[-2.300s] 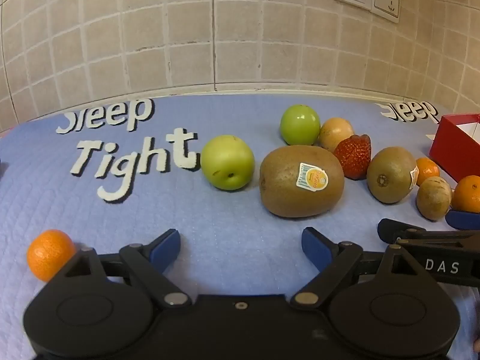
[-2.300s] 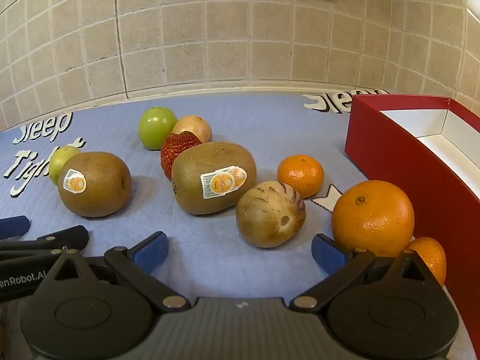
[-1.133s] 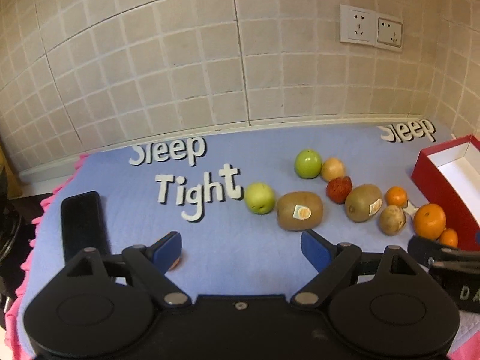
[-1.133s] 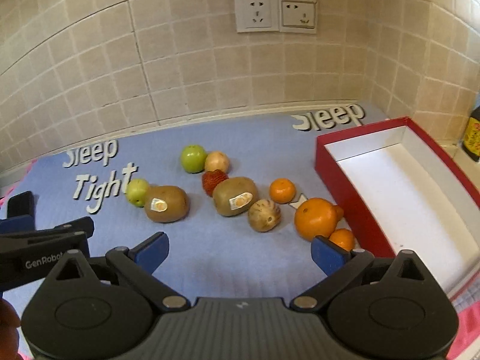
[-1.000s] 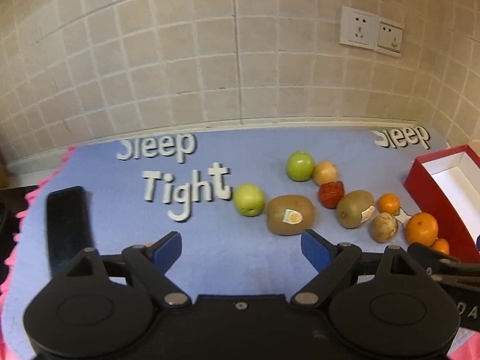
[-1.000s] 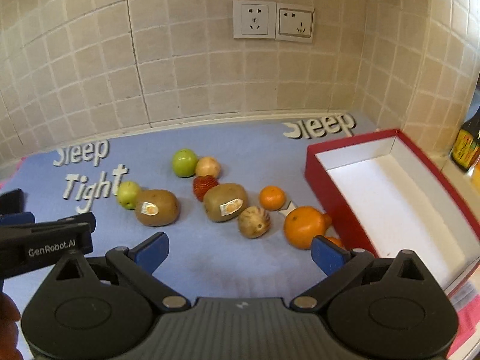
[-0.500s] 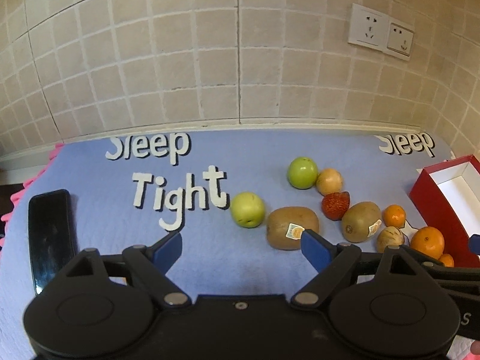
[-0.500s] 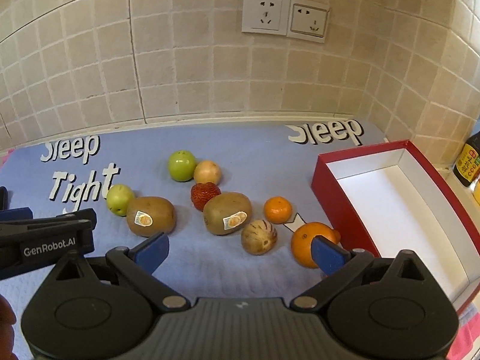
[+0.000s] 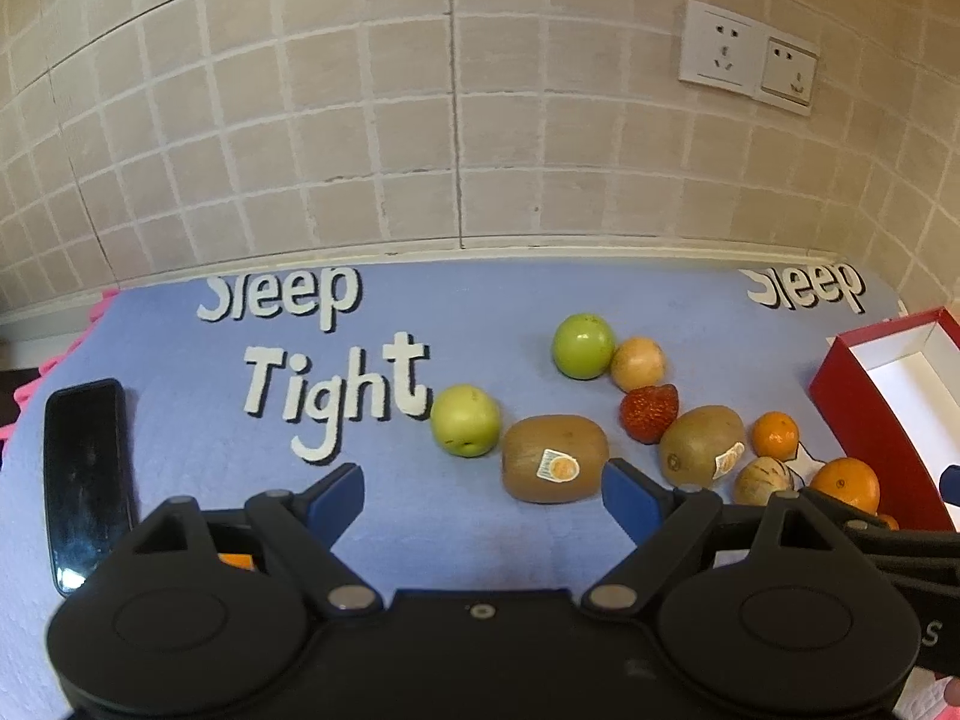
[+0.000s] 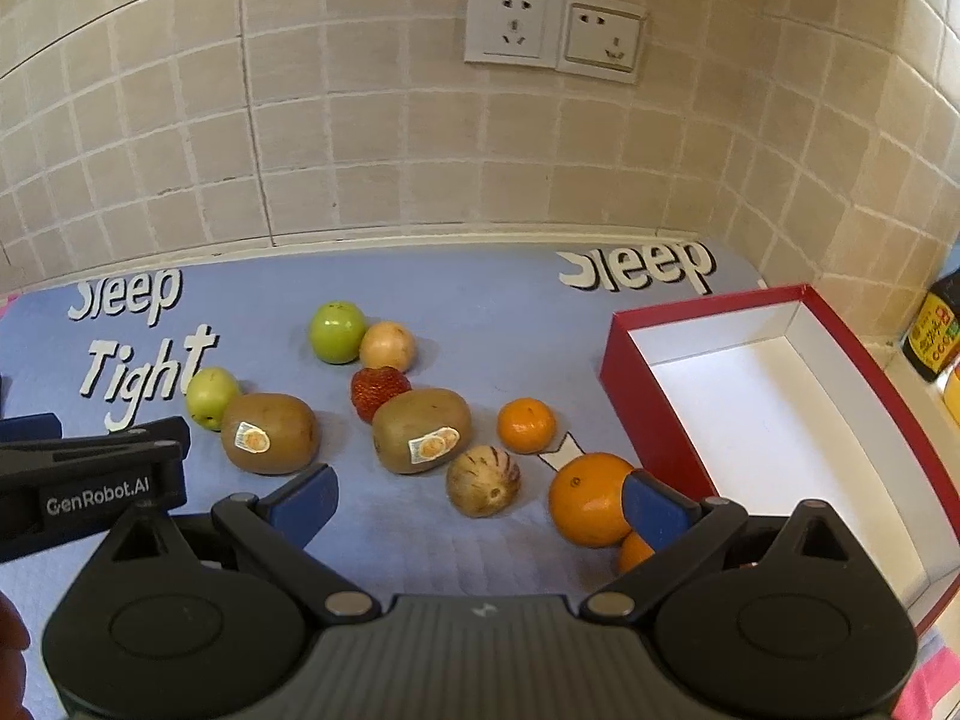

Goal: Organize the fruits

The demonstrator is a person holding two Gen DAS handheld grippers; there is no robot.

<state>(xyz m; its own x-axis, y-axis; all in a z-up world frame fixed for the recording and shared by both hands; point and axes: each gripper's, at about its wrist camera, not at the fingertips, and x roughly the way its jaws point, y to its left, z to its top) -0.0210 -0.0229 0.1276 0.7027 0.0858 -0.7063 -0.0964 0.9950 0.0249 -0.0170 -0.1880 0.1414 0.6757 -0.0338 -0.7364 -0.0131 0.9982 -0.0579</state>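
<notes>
Fruit lies on a blue mat: two green apples (image 10: 337, 332) (image 10: 210, 391), two stickered kiwis (image 10: 269, 433) (image 10: 420, 429), a strawberry (image 10: 379, 390), a pale round fruit (image 10: 387, 347), a striped melon (image 10: 483, 481), a small mandarin (image 10: 526, 425) and a big orange (image 10: 589, 499). A red box (image 10: 624, 384) with a white inside stands empty at the right. My right gripper (image 10: 480, 501) is open and empty, above the mat before the fruit. My left gripper (image 9: 483, 489) is open and empty; the left kiwi (image 9: 555, 467) shows between its fingers.
A black phone (image 9: 87, 480) lies at the mat's left edge. An orange (image 9: 234, 559) peeks out behind my left gripper's body. A tiled wall with sockets (image 10: 552, 36) stands behind. A dark bottle (image 10: 936, 324) stands right of the box.
Both grippers rose and pulled far back from the fruit, then came slightly closer and lower. Both stayed open. No fruit has moved.
</notes>
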